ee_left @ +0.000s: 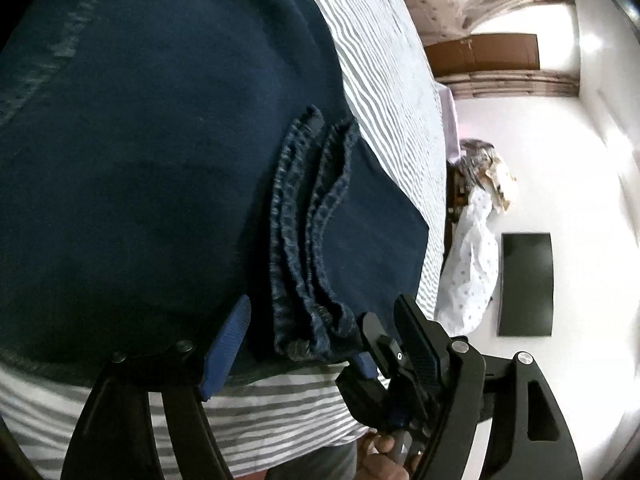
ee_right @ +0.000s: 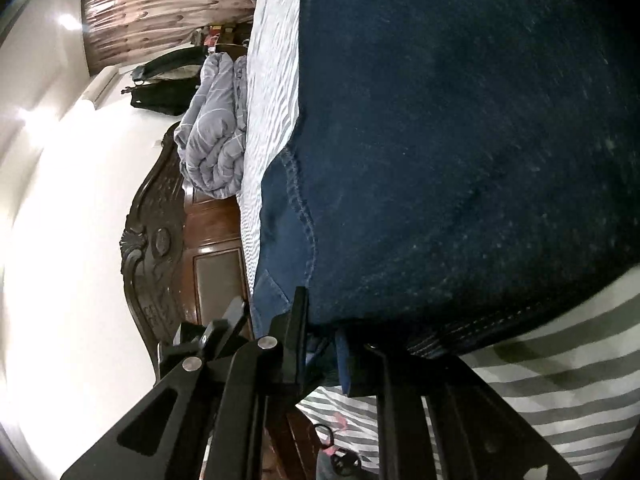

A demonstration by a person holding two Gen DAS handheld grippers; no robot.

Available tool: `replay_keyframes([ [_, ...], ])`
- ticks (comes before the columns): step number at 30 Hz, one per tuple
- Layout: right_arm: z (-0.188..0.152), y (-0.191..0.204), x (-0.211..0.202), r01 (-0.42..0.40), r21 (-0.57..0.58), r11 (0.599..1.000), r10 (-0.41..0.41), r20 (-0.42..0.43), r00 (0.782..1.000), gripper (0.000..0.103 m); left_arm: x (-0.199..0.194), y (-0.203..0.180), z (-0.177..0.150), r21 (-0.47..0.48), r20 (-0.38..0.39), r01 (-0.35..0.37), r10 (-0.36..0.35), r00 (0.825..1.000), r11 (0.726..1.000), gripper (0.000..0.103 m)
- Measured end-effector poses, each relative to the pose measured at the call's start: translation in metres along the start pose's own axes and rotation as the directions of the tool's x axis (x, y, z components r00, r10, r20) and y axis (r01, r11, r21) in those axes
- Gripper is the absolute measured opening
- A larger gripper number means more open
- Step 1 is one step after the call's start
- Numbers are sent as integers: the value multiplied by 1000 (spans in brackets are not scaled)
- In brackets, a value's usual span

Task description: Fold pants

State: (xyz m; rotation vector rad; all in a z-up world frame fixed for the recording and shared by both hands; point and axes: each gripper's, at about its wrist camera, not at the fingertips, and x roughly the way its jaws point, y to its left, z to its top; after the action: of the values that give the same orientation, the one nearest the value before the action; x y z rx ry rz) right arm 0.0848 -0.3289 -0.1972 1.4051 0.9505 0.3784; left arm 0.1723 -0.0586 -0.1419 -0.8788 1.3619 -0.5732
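Dark blue denim pants point(ee_left: 160, 160) lie folded on a striped bedsheet point(ee_left: 392, 80). In the left wrist view their stacked leg hems point(ee_left: 304, 240) run down between my left gripper's fingers. The left gripper point(ee_left: 316, 340) is open: its blue pad point(ee_left: 226, 344) stands clear of the hems and the other finger sits beside them. In the right wrist view the pants point(ee_right: 460, 140) fill most of the frame, with a stitched seam point(ee_right: 298, 200) at their edge. My right gripper point(ee_right: 322, 340) is shut on the near edge of the denim, and blue cloth shows between its fingers.
The striped sheet point(ee_right: 560, 380) shows beside the pants. A rolled grey blanket point(ee_right: 216, 128) and a carved wooden headboard point(ee_right: 160, 240) lie beyond the right gripper. A white spotted cloth point(ee_left: 472, 256) hangs off the bed's edge, and a black screen point(ee_left: 526, 284) hangs on the wall.
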Motion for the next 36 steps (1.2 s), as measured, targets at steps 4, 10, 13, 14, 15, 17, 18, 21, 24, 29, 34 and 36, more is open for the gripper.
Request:
replay_keyframes([
  [4, 3, -3, -2, 1, -11, 1000, -1, -8, 1000, 13, 21, -4, 4, -2, -48, 4, -4, 999, 1000, 74],
  [10, 4, 6, -6, 84, -108, 991, -81, 34, 996, 18, 32, -6, 12, 2, -21, -80, 80, 997, 997, 28],
  [13, 7, 8, -12, 119, -130, 984, -112, 55, 992, 21, 31, -6, 11, 18, -7, -98, 98, 995, 995, 23],
  [14, 9, 6, -16, 125, -129, 984, -117, 67, 991, 23, 30, -10, 10, 30, 2, -103, 103, 995, 994, 23],
  [15, 10, 3, -20, 130, -119, 984, -121, 80, 989, 26, 28, -14, 9, 41, 11, -109, 108, 994, 993, 21],
  [17, 13, -5, -30, 139, -84, 987, -130, 106, 986, 32, 25, -20, 8, 58, 27, -106, 104, 994, 993, 20],
  [18, 16, -11, -41, 155, -53, 987, -146, 138, 980, 34, 22, -18, 8, 65, 31, -106, 104, 994, 992, 19],
  [21, 24, -21, -66, 170, -18, 985, -163, 199, 966, 34, 12, -27, 7, 78, 50, -93, 89, 995, 993, 18],
  [24, 34, -27, -96, 189, 14, 982, -185, 275, 943, 34, 2, -28, 7, 86, 62, -90, 84, 994, 992, 18],
  [29, 35, -10, -102, 224, -60, 973, -201, 264, 943, 15, -10, -37, 5, 120, 80, -102, 93, 992, 988, 18],
  [34, 27, 5, -82, 255, -129, 958, -220, 236, 947, 13, -27, -40, 9, 169, 112, -156, 138, 984, 973, 18],
  [36, 22, 5, -71, 276, -148, 950, -243, 209, 947, 12, -26, -35, 11, 177, 112, -208, 190, 975, 962, 18],
])
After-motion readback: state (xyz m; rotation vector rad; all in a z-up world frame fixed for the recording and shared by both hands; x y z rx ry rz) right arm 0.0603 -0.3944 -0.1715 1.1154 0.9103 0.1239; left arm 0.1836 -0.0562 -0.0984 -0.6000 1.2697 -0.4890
